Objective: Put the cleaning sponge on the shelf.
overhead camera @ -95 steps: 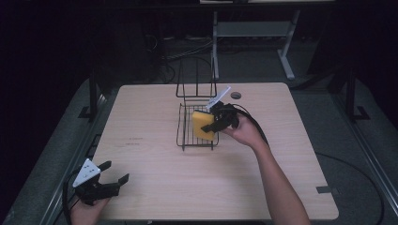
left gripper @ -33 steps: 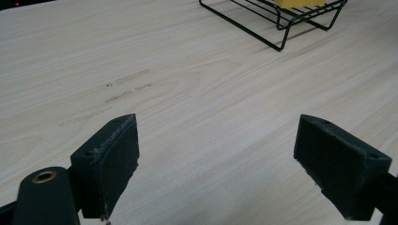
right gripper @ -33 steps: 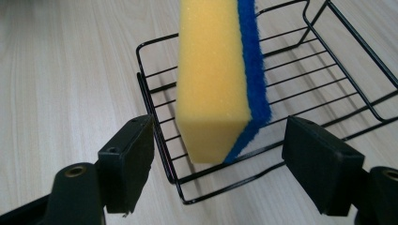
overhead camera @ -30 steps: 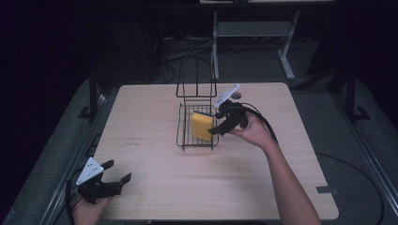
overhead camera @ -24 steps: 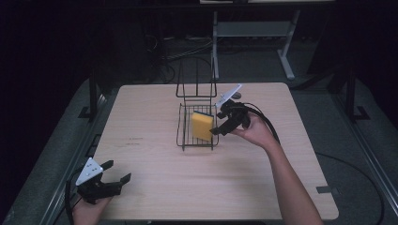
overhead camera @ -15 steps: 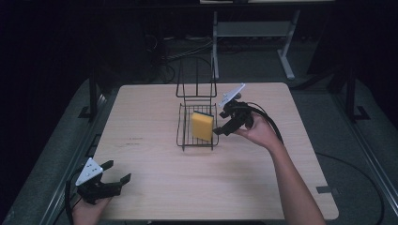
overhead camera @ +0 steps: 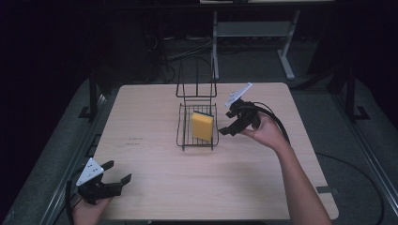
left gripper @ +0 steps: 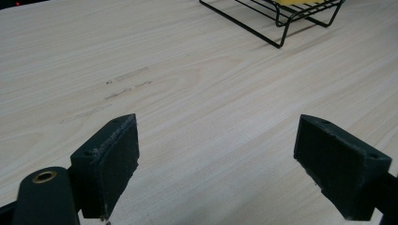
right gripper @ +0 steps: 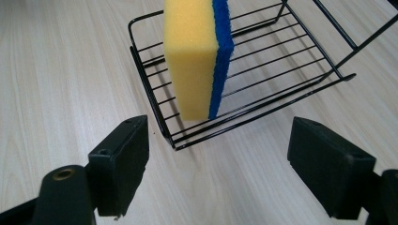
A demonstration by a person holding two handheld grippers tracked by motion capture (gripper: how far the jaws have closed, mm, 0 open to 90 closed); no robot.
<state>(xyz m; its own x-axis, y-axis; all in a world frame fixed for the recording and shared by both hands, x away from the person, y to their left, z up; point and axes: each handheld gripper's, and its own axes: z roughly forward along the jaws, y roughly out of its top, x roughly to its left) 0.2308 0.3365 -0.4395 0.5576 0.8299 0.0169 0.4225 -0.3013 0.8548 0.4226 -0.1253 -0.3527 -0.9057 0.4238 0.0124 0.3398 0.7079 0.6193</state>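
Sponge (overhead camera: pixel 203 126) stands in wire rack (overhead camera: pixel 183 136), light, soft, squashy; pinch its broad faces; right gripper (overhead camera: pixel 225 130) jaws just opened, empty.

yellow-and-blue sponge (right gripper: pixel 197 56), black wire rack (right gripper: pixel 263 70), pale wood-grain table (overhead camera: pixel 155 112).

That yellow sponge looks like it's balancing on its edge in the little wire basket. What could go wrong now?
1. The sponge stands upright on the wire rack with nothing visibly propping it, so a nudge to the table could probably tip it flat.
2. The right gripper, jaws just opened and empty, sits close beside the rack; a careless move could knock rack or sponge.
3. The rack's low front rim might let a falling sponge slide out.
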